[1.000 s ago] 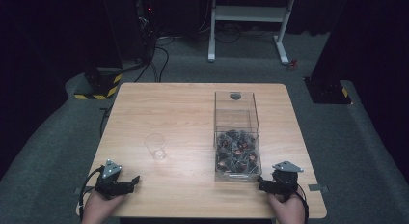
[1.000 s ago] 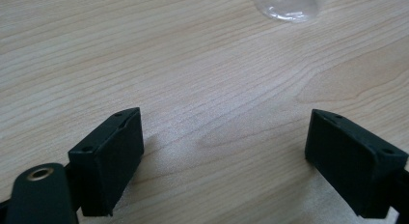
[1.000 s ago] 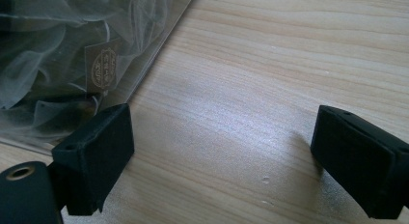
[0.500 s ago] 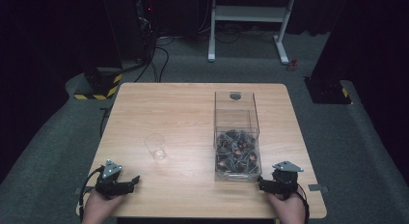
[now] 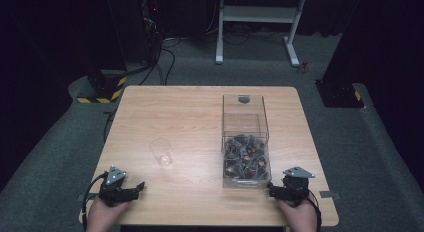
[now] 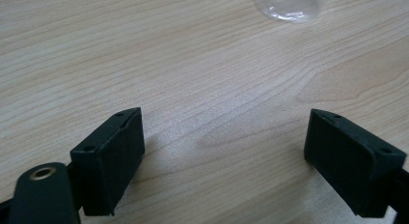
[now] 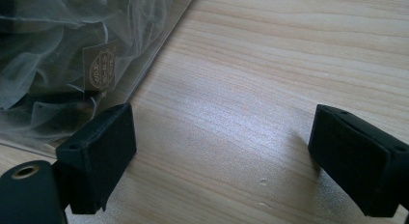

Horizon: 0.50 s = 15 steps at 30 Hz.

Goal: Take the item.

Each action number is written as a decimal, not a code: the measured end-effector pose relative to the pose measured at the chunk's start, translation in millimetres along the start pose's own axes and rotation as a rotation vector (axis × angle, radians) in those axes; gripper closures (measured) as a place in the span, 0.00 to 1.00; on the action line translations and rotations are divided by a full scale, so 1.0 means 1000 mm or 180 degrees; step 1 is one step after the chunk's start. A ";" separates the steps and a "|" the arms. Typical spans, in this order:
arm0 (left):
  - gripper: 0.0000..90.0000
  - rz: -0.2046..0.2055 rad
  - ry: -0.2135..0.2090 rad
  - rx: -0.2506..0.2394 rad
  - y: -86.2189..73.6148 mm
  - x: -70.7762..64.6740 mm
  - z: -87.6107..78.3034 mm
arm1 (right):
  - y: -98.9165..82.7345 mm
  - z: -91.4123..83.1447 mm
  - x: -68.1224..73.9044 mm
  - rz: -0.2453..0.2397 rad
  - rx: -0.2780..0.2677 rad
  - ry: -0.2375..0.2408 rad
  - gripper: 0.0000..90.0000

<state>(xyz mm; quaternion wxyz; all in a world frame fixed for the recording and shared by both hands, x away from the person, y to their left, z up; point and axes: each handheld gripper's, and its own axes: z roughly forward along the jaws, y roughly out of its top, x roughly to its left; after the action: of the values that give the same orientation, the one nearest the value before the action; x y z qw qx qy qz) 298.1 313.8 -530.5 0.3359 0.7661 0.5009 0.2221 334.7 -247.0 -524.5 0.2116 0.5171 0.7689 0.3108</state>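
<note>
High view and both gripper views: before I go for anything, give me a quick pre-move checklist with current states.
1. Left gripper open, nothing between its jaws: ok.
2. Right gripper open, nothing between its jaws: ok.
3. Small clear plastic cup upright on the light wooden table, apart from both grippers: ok.
4. Tall clear plastic box open at the top for access: cannot tell.
5. Mesh tea bags piled in the near half of the box, none on the table: ok.
6. Right gripper's clearance from the box: not ok, one jaw sits right beside the near wall.
</note>
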 end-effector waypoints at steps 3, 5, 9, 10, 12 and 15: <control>0.16 0.0024 -0.0023 0.0021 0.000 0.001 -0.001 | 0.000 0.000 0.000 -0.0002 -0.0001 0.0000 0.10; 0.16 0.0033 -0.0029 0.0036 0.001 0.001 -0.001 | 0.000 0.000 0.000 0.0000 0.0000 0.0000 0.10; 0.16 0.0039 -0.0033 0.0069 0.001 0.002 -0.002 | 0.000 0.000 0.000 -0.0004 -0.0001 0.0006 0.11; 0.16 0.0039 -0.0033 0.0069 0.001 0.002 -0.002 | 0.000 0.000 0.000 -0.0004 -0.0001 0.0006 0.11; 0.16 0.0039 -0.0034 0.0070 0.001 0.002 -0.002 | 0.000 -0.001 -0.001 -0.0002 0.0008 0.0009 0.13; 0.16 0.0040 -0.0052 0.0034 0.002 0.002 -0.005 | 0.001 -0.002 -0.004 0.0002 0.0019 0.0030 0.15</control>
<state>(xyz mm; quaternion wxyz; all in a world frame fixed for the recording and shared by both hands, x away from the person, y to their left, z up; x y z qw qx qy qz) 297.0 316.9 -526.0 0.3344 0.7728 0.4945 0.2152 335.0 -250.7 -522.3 0.2063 0.5166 0.7707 0.3109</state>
